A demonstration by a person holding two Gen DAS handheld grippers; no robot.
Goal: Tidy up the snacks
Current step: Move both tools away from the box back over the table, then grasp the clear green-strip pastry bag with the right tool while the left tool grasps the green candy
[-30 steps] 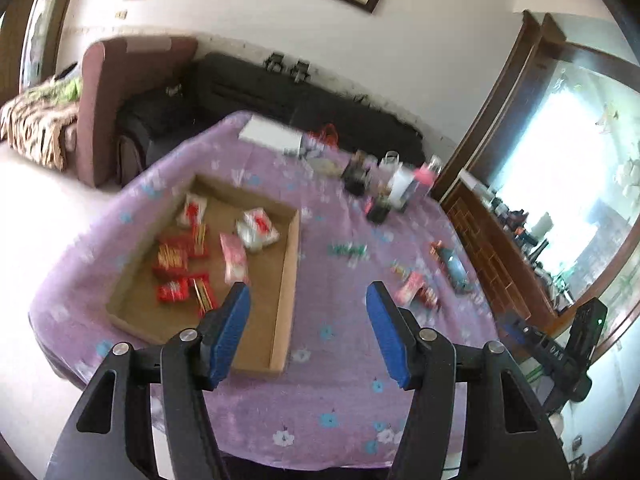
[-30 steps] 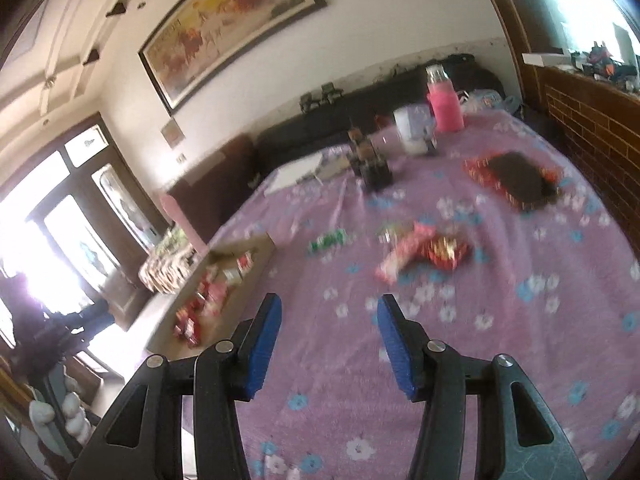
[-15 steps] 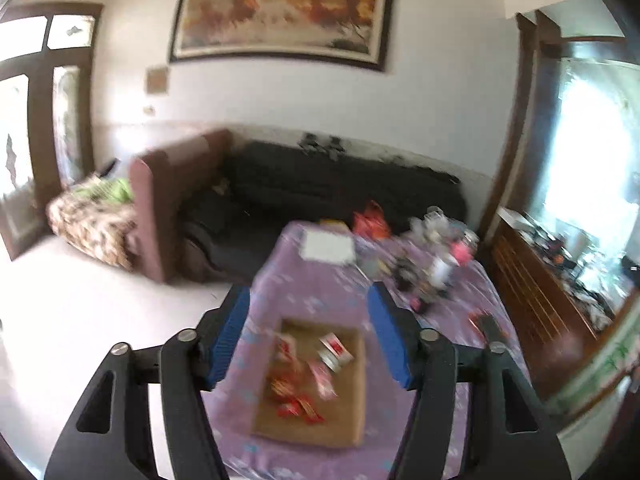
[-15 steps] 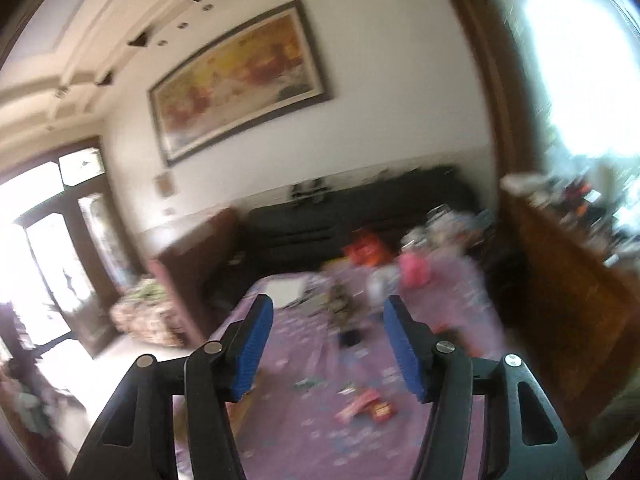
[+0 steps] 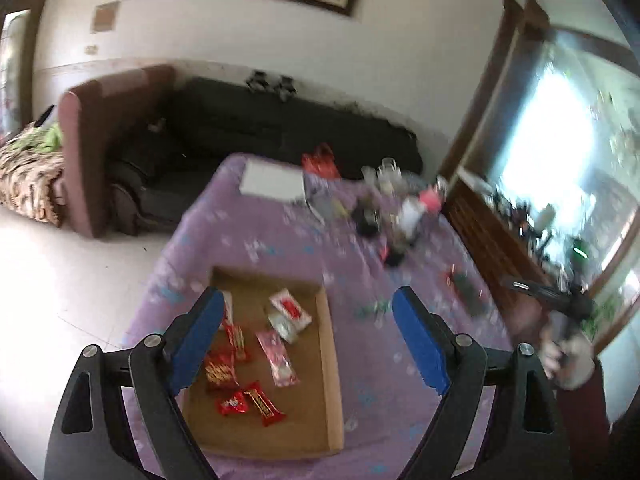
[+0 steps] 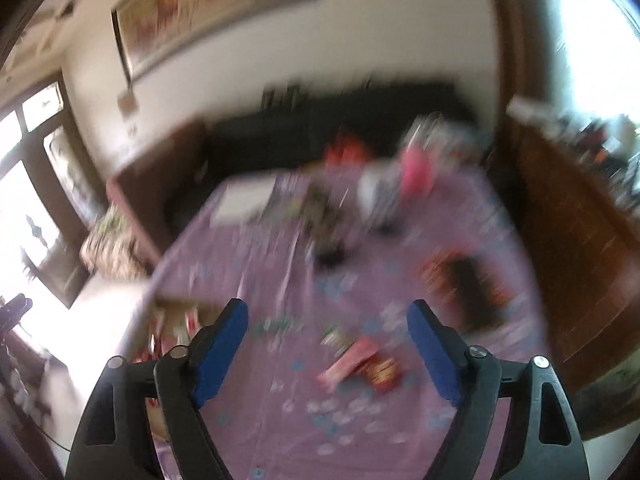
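Note:
A flat cardboard tray point(image 5: 330, 364) lies on the purple flowered tablecloth point(image 5: 280, 240) and holds several red, pink and white snack packets point(image 5: 280, 354). My left gripper point(image 5: 308, 340) is open and empty, high above the tray. My right gripper point(image 6: 328, 354) is open and empty above the cloth; this view is blurred. Loose snacks lie below it: a pink packet point(image 6: 350, 362), a red packet point(image 6: 384, 372) and a small green one point(image 6: 276, 326). The tray's corner point(image 6: 176, 312) shows at the left.
Bottles, cups and a pink flask point(image 5: 430, 200) crowd the table's far end beside a white pad point(image 5: 272, 184). A dark red-edged packet point(image 6: 468, 284) lies at the right. A black sofa point(image 5: 280, 128) stands behind; a wooden cabinet point(image 6: 572, 240) is at the right.
Both grippers rose and tipped toward the room half a second ago, and now point down at the table again. Both stay open and empty.

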